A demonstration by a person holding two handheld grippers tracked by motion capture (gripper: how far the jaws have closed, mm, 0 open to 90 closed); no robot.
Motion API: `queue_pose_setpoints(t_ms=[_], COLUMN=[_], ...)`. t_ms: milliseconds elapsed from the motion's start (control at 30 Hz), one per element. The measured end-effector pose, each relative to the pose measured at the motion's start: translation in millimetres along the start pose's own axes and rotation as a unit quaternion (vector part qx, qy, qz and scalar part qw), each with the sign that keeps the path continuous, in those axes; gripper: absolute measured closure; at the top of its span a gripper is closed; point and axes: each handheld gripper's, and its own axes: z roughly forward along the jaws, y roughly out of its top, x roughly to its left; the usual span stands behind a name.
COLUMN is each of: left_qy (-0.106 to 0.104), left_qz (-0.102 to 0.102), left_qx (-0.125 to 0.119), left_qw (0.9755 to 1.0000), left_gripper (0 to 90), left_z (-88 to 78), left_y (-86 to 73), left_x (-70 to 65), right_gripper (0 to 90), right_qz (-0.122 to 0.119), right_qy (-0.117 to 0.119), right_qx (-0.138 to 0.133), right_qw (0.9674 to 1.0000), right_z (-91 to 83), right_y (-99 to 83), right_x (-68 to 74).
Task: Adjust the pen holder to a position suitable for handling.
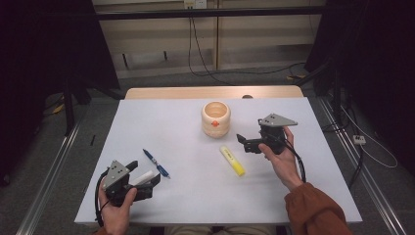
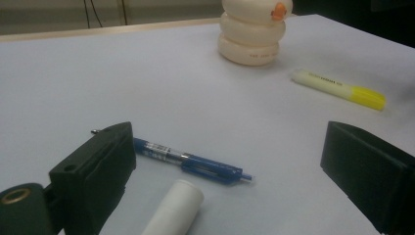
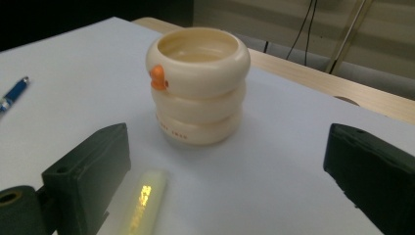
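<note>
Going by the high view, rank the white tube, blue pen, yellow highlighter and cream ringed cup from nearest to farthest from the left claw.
1. White tube: between the open jaws of the left claw.
2. Blue pen: just beyond the tube, toward the table's middle.
3. Yellow highlighter: mid-table, toward the right claw.
4. Cream ringed cup: far side of the table.

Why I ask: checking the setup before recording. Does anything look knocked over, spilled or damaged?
Nothing stands out. The cream cup stands upright, and the yellow highlighter, blue pen and white tube lie flat on the table, unbroken.
</note>
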Motion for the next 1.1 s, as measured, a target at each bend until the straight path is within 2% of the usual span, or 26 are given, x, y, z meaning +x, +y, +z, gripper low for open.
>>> queue_pose_setpoints(t_ms=[100, 167, 333, 400, 500, 567, 633, 733, 833, 900, 1000, 1100], left_qy=[0.005, 0.009, 0.007, 0.008, 0.009, 0.007, 0.004, 0.005, 0.004, 0.003, 0.002, 0.0], left_qz=[0.001, -0.005, -0.009, -0.008, -0.007, -0.009, -0.009, -0.009, -0.01, -0.013, -0.012, -0.008], left_qx=[0.001, 0.0, 0.001, 0.0, 0.004, 0.004, 0.005, 0.005, 0.005, 0.006, 0.006, 0.01], left_qw=[1.0, 0.9999, 0.9999, 0.9999, 0.9999, 0.9999, 0.9999, 0.9999, 0.9999, 0.9999, 0.9999, 0.9999], left_gripper=[6.2, 6.2, 6.2, 6.2, 6.2, 6.2, 6.2, 6.2, 6.2, 6.2, 6.2, 6.2], left_z=[-0.7, -0.5, 0.5, 0.4, 0.6, 0.4, 1.1, 1.0, 1.0, 1.4, 1.8, 2.3], left_y=[0.2, -0.9, -0.9, -0.8, -1.1, -1.4, -1.2, -1.4, -1.3, -1.6, -1.7, -1.8], left_x=[0.4, 1.4, 0.8, 1.0, 1.9, 2.3, 2.2, 1.6, 2.4, 2.3, 1.7, 1.6], right_gripper=[2.8, 2.8, 2.7, 3.2, 1.8, 2.0, 2.5, 4.0, 5.4, 7.1, 12.3, 11.9], right_qz=[-0.002, 0.007, 0.013, 0.024, 0.009, 0.014, 0.015, 0.019, 0.038, 0.033, 0.032, 0.01], right_qy=[-0.002, -0.006, 0.002, 0.029, 0.032, 0.036, 0.038, 0.029, 0.033, 0.025, 0.026, 0.036], right_qx=[0.001, -0.003, 0.002, 0.011, 0.005, 0.004, 0.01, 0.014, 0.022, 0.031, 0.035, 0.041], right_qw=[1.0, 1.0, 0.9999, 0.9992, 0.9994, 0.9993, 0.9991, 0.9993, 0.9985, 0.9987, 0.9985, 0.9985], right_z=[6.2, 10.0, 19.9, 24.8, 28.9, 32.9, 38.4, 45.3, 53.0, 58.1, 66.3, 76.4], right_y=[5.0, 6.3, 16.1, 22.5, 33.6, 39.8, 45.8, 53.5, 58.9, 62.3, 67.0, 71.1], right_x=[-2.5, -5.3, -10.4, -11.8, -7.5, -7.6, -10.6, -18.6, -29.9, -33.8, -35.8, -33.9])
